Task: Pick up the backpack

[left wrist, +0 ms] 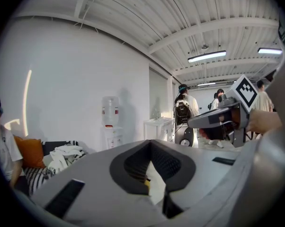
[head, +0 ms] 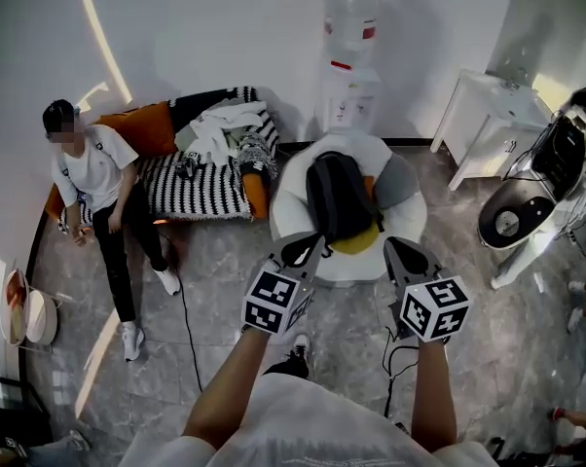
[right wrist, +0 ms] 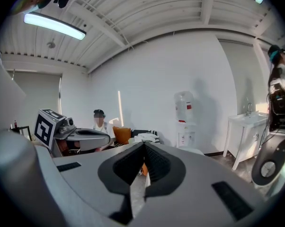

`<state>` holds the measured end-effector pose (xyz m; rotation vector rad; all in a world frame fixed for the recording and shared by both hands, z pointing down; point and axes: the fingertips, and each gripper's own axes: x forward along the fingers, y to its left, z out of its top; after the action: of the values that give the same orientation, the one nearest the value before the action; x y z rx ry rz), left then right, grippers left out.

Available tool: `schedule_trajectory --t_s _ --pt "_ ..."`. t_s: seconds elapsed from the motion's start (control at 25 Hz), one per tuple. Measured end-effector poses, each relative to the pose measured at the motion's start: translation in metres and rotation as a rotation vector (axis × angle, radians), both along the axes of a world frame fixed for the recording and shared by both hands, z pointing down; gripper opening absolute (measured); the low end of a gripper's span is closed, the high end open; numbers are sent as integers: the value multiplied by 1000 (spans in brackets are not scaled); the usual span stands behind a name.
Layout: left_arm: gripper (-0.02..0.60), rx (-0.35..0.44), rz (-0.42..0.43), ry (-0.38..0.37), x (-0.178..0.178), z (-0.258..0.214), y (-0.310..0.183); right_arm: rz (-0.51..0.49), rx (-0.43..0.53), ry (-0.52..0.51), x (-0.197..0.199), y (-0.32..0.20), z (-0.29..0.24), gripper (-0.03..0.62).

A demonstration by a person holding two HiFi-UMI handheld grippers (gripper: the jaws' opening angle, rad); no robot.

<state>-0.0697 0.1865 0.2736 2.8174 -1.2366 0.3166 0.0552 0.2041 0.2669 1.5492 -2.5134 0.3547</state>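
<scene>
A black backpack [head: 340,195] lies upright against a white round lounge chair [head: 295,188], with a yellow cushion [head: 357,241] showing under its lower end. My left gripper [head: 310,247] is held just short of the chair's front left, jaws shut and empty. At the chair's front right my right gripper [head: 399,252] is shut too, holding nothing. Neither one touches the backpack. In the left gripper view the closed jaws [left wrist: 152,151] hide the backpack; in the right gripper view the shut jaws [right wrist: 143,151] also cover it.
A water dispenser [head: 351,66] stands against the back wall. A white side table [head: 488,115] and a white machine [head: 531,202] are at the right. A person [head: 98,188] sits on a striped sofa [head: 198,191] piled with clothes. A cable [head: 186,319] crosses the floor.
</scene>
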Motion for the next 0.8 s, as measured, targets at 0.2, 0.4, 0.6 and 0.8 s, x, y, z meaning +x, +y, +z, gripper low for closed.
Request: schedule_trajectory --t_s 0.2,0.4,0.6,0.8 --pt "12 -13 -7 -4 -6 3 -20 -5 -12 -2 -5 -23 2 0" --pt "12 -14 -19 -1 -16 6 -37 -7 -16 -4 -12 -39 7 0" --pt "12 -23 -27 2 -24 6 -64 -9 -30 -2 -18 -65 10 0" --pt "12 -30 -31 2 -30 12 -82 -10 -39 -3 -24 -83 17 0"
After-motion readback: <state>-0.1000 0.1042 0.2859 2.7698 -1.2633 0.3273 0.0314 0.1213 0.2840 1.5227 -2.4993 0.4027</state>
